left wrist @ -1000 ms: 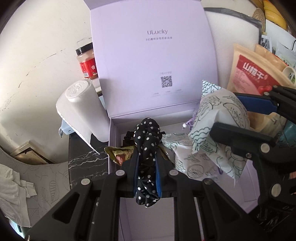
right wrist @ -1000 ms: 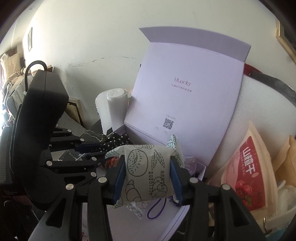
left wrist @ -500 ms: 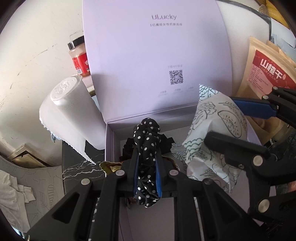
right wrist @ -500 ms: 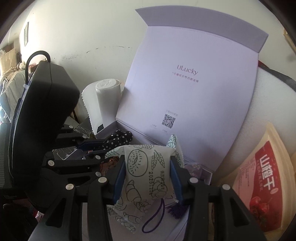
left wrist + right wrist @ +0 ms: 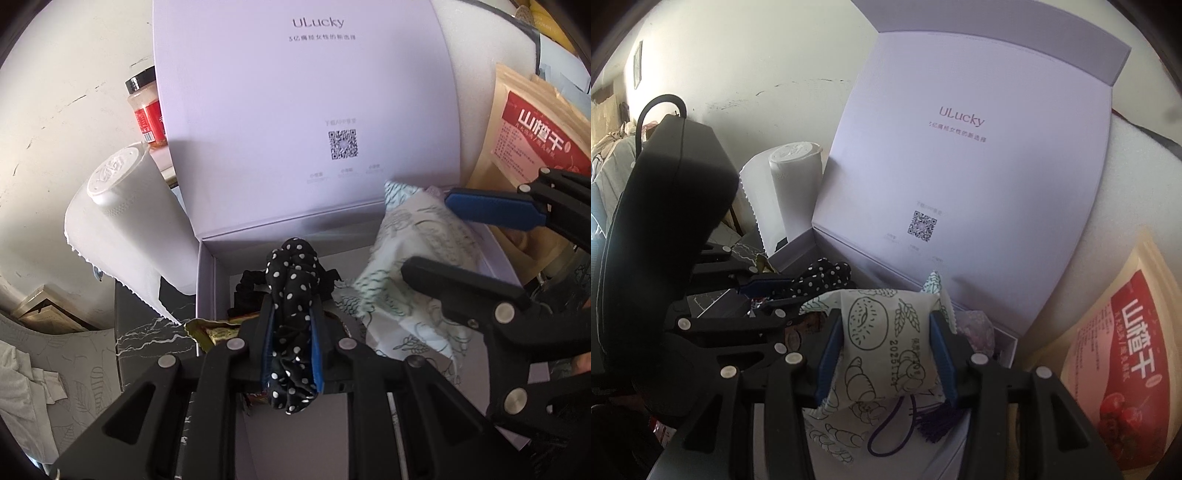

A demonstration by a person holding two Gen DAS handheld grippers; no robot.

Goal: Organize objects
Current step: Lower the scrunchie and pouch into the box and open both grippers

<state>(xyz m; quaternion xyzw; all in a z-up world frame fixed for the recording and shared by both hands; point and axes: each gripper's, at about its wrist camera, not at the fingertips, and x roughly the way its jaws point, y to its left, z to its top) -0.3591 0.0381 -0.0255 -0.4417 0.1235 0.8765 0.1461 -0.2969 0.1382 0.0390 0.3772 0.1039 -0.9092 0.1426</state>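
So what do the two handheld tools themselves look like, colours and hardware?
Both tools are alike: matte black angular linkage frames joined by round silver rivets, each with two narrow fingers faced in blue pads. The left tool shows its blue pads edge-on; the right tool looks the same. In the right wrist view, the left one's bulky black housing carries a looping black cable.

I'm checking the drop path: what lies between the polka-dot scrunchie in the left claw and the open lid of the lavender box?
In the left wrist view, only a black hair tie and bare box floor lie between the polka-dot scrunchie and the lid.
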